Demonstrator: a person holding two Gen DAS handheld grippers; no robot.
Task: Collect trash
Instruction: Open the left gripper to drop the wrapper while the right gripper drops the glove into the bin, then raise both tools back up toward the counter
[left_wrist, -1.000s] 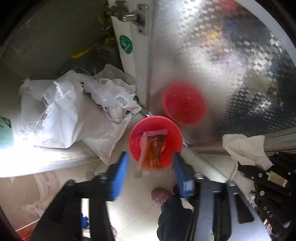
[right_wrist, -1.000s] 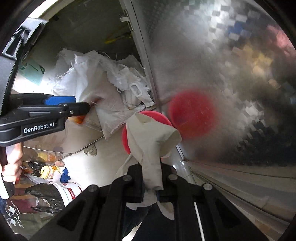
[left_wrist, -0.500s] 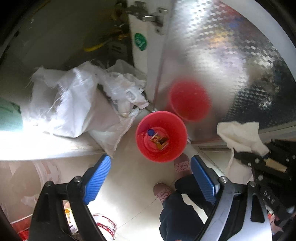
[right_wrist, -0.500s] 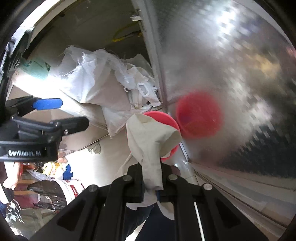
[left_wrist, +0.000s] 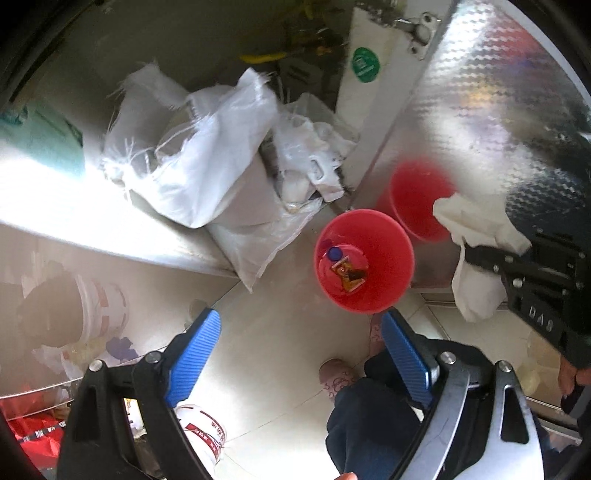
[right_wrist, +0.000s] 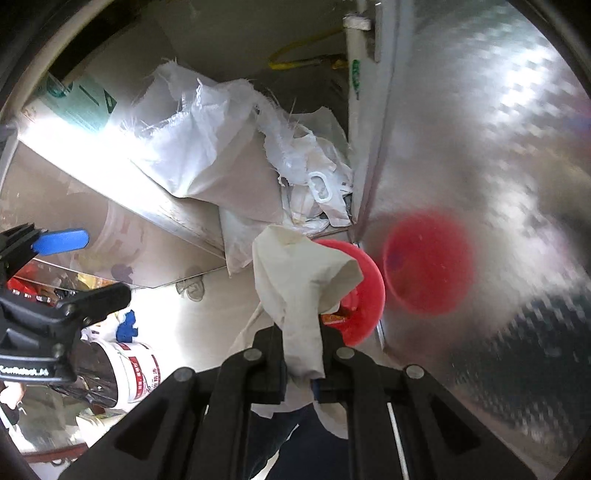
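Observation:
A red bin (left_wrist: 400, 240) stands on the floor against a shiny metal wall, with an orange wrapper (left_wrist: 349, 274) and a blue cap (left_wrist: 335, 253) lying inside. High above the floor, just short of the bin, my left gripper (left_wrist: 301, 321) is open with nothing between its blue pads (left_wrist: 192, 350). My right gripper (right_wrist: 301, 354) is shut on a cream crumpled cloth (right_wrist: 303, 288), which hangs in front of the bin (right_wrist: 365, 291) and hides part of it. In the left wrist view the cloth (left_wrist: 476, 221) and right gripper (left_wrist: 517, 266) sit right of the bin. The left gripper (right_wrist: 107, 264) shows at the left edge.
White woven sacks (left_wrist: 207, 173) are piled on a low metal shelf left of the bin. A white bucket (right_wrist: 129, 373) stands on the floor lower left. The metal wall (right_wrist: 480, 147) mirrors the bin. A person's slippered feet (left_wrist: 338, 373) stand just below the bin.
My left gripper opened and the orange wrapper dropped into the red bin; the gripper then drew away to the left. The right gripper carried the cloth closer over the bin.

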